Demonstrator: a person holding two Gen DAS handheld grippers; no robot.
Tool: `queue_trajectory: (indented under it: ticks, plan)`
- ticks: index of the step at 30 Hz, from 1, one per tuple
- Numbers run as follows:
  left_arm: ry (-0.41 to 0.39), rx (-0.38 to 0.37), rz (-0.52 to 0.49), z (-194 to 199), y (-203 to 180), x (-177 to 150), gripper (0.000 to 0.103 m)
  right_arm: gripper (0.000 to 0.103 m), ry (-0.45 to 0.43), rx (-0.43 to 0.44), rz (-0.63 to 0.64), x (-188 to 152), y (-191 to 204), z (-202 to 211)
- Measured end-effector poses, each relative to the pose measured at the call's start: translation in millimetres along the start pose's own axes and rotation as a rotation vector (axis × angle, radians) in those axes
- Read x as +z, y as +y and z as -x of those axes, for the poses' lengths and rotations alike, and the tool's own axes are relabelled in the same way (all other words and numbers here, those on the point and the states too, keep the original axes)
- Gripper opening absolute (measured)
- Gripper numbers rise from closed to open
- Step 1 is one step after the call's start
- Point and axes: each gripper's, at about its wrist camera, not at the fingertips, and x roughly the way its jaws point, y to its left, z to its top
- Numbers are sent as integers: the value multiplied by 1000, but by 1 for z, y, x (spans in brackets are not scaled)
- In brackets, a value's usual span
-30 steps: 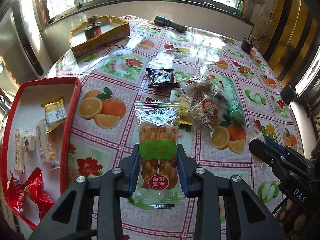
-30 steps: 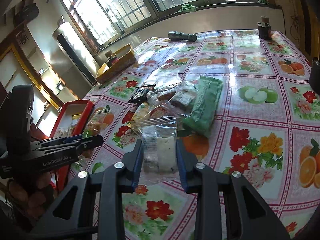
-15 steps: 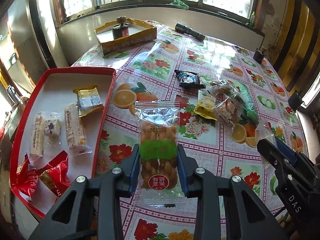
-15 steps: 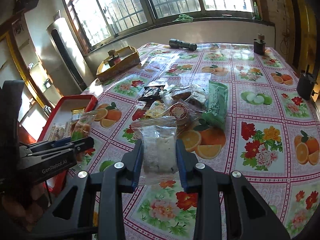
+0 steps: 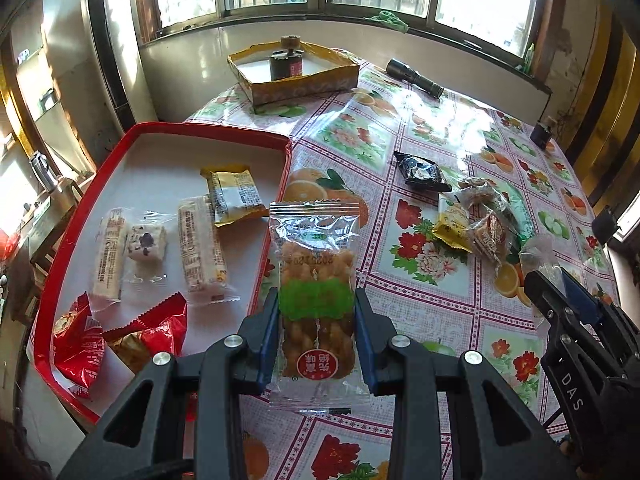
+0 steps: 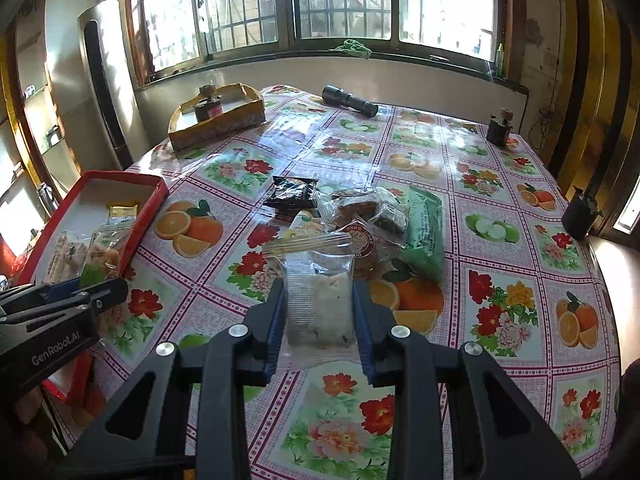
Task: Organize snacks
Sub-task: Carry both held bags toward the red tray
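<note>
- Sunlit windows run along the far wall, and a table point(image 5: 460, 308) under a fruit-and-flower oilcloth fills the space below both my grippers.
- My left gripper point(image 5: 316, 332) is clamped on a clear packet of twisted fried dough point(image 5: 316, 300) with a green band, held upright between the blue pads, off the table.
- Just to the left of that gripper lies the red tray point(image 5: 100, 172), with wrapped snacks in it: two pale bars, a small white sweet, a yellow packet and two red packets nearest me.
- My right gripper point(image 6: 318, 312) is closed on a clear bag with a white rice cake point(image 6: 320, 304) inside, also lifted clear of the table.
- Ahead of the right gripper sits the loose pile of snacks point(image 6: 360, 216): a black packet, a long green one, a yellow one and some clear-wrapped cakes, touching one another.
- Far ahead, near the window, are a yellow cardboard box point(image 6: 216, 120) with a small dark jar in it, and a black torch point(image 6: 350, 100) lying on the cloth.
- In the right wrist view my left gripper point(image 6: 96, 292) shows at the left edge, over the tray's near side.
</note>
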Motion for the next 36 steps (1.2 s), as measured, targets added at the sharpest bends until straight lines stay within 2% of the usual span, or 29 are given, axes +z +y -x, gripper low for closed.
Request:
queue_trajectory:
  ticks: [8,12,16,27,36]
  plan:
    - [4,11,1,-3,6,1,34,34,21,4,6,-1,10,-5]
    - [3,17,4,-3,9,1,34,34,29,100,-28,0,12,-4]
    - [3,19,1,-5,8,1,34,34,38,118,-18,1,20,-7]
    - [13,22,16,-13,17,5,34,34,77,33,33,5,31,-24]
    - [4,44,37,-12,33,10,34,34,79,28,58,12,42,-30]
